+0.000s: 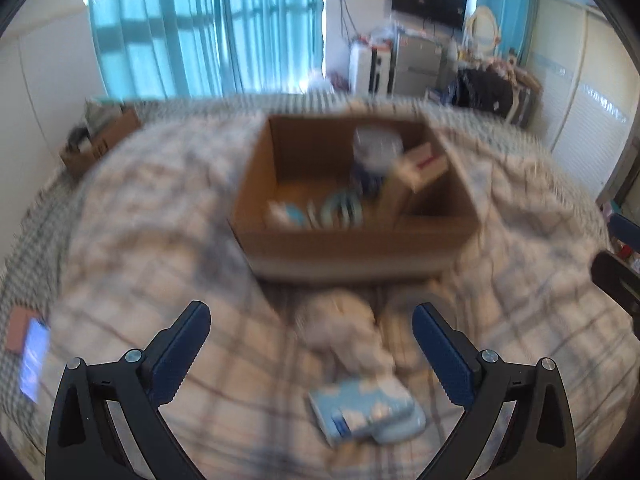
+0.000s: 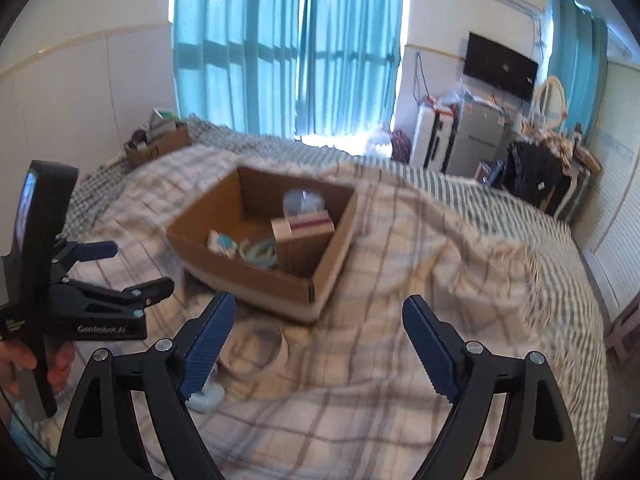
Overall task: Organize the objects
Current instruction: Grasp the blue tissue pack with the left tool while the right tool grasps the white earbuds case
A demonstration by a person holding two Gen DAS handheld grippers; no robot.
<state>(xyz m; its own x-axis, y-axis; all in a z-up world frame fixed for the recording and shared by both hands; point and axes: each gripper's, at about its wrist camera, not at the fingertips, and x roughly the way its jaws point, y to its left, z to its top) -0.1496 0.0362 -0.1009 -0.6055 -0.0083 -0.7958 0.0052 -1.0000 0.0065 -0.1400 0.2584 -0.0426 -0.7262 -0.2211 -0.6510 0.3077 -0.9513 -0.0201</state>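
An open cardboard box (image 1: pixel 352 246) sits on the checked blanket (image 1: pixel 160 240) of a bed. It holds teal items (image 1: pixel 340 208), a pink-striped carton (image 1: pixel 424 162) and a clear bag. My left gripper (image 1: pixel 312 314) is open above the blanket, short of the box, with nothing between its fingers. Below it lie a crumpled pale bundle (image 1: pixel 348 332) and a blue-and-white pack (image 1: pixel 360 408). In the right wrist view the box (image 2: pixel 248 280) is ahead and slightly left. My right gripper (image 2: pixel 320 302) is open and empty. The left gripper (image 2: pixel 132 266) shows at the left, held by a hand (image 2: pixel 24 364).
A second cardboard box (image 2: pixel 158 146) with oddments stands at the bed's far left corner. A lit phone (image 1: pixel 34 364) lies on the blanket at the left. A whitish round item (image 2: pixel 260 344) rests near my right gripper's left finger. Teal curtains, a wall TV and cluttered furniture stand beyond the bed.
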